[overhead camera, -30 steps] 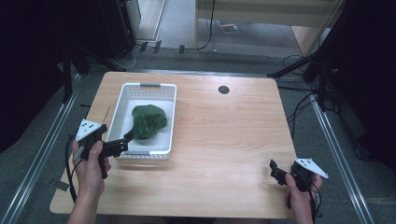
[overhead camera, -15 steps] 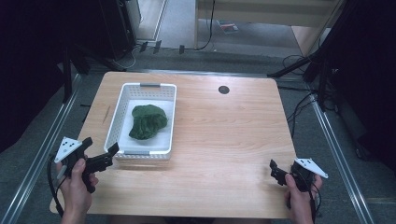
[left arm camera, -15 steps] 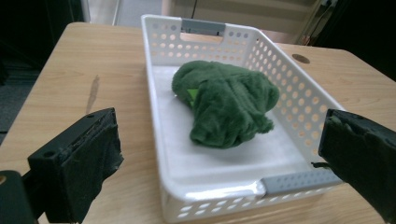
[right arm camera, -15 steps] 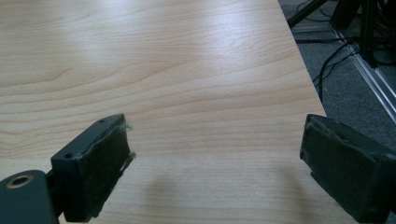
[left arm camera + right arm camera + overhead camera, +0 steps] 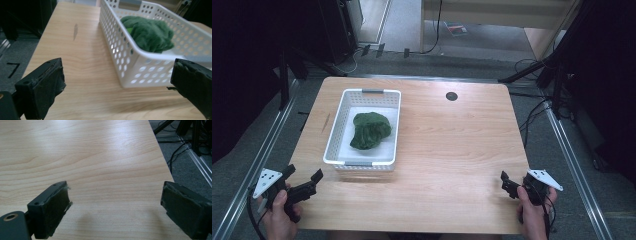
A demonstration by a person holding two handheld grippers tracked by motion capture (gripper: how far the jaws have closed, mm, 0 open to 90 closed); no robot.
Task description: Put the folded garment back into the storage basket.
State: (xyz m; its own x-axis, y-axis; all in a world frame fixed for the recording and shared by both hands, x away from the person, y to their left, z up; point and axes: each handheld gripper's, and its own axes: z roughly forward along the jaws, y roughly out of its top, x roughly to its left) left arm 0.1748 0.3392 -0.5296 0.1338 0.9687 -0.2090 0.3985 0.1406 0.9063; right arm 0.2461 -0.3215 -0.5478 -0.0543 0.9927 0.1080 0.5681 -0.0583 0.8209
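Green cloth bunched inside the white perforated basket on the wooden table's left half, left gripper near the front-left corner, jaws spread and empty, right gripper at the front-right edge, jaws parted, holding nothing
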